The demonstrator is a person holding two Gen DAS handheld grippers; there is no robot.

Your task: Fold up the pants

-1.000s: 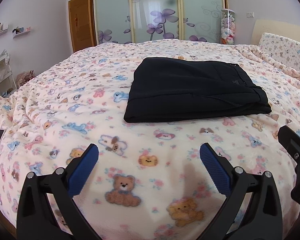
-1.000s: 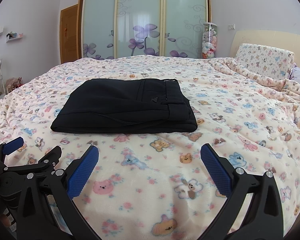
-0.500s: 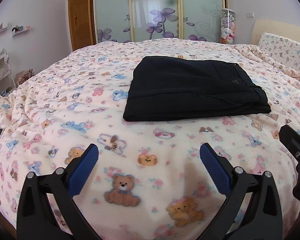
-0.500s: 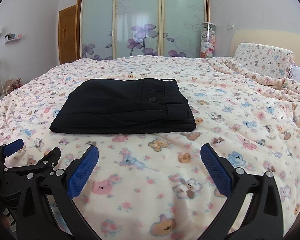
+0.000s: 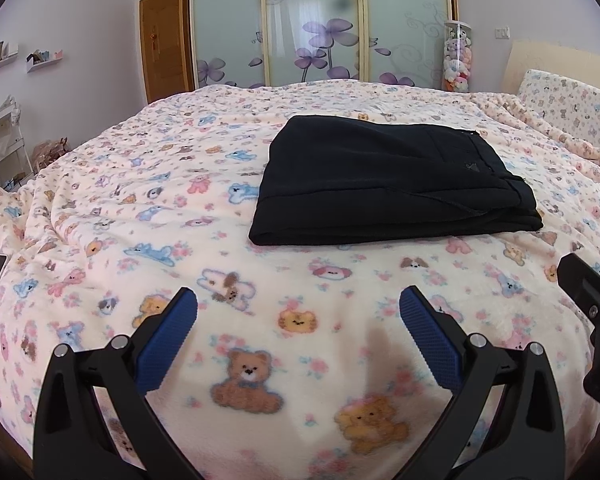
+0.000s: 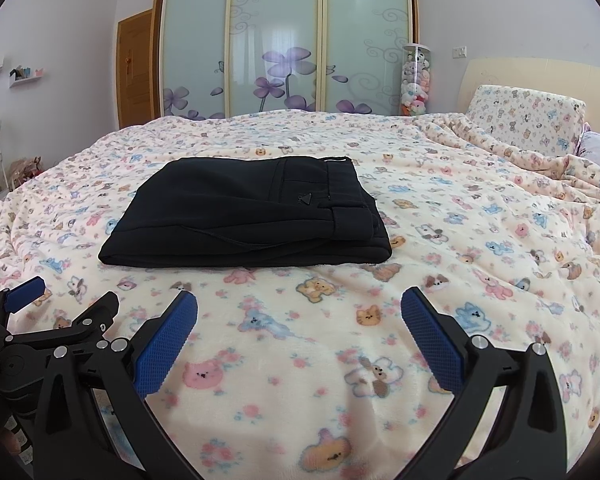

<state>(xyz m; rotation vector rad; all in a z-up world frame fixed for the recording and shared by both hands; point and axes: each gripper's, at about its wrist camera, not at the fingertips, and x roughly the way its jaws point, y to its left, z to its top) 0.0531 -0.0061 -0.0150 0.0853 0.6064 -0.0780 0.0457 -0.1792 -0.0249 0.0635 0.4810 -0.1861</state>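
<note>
**Black pants lie folded on the bed, both claws spread and empty**

Nearest to the cameras, the left claw (image 5: pixel 298 314) is seen with its blue pads wide apart and nothing between them. The right claw (image 6: pixel 299 314) is spread in the same way and is also empty. Both are held above the near part of the blanket (image 5: pixel 140 208), which is pale, fleecy and printed with small bears and other animals. In the right wrist view the left claw is also seen at the lower left edge.

Further on, near the middle of the bed, the pants (image 6: pixel 248 216) are laid as a flat, compact packet of several layers, well apart from both claws. The waistband with a belt loop is turned to the right end, and the rounded fold is at the left end. The task is judged to be nearly or fully done.

The cloth appears soft, limp and light, so the layers are expected to slide if only one is pinched. All layers at an edge or corner should be taken together, best at two points. A small triangular emblem (image 6: pixel 305 199) is seen near the waistband; no writing on it can be read.

Behind the bed, a wardrobe (image 6: pixel 284 40) with frosted doors and purple flowers is seen.
</note>
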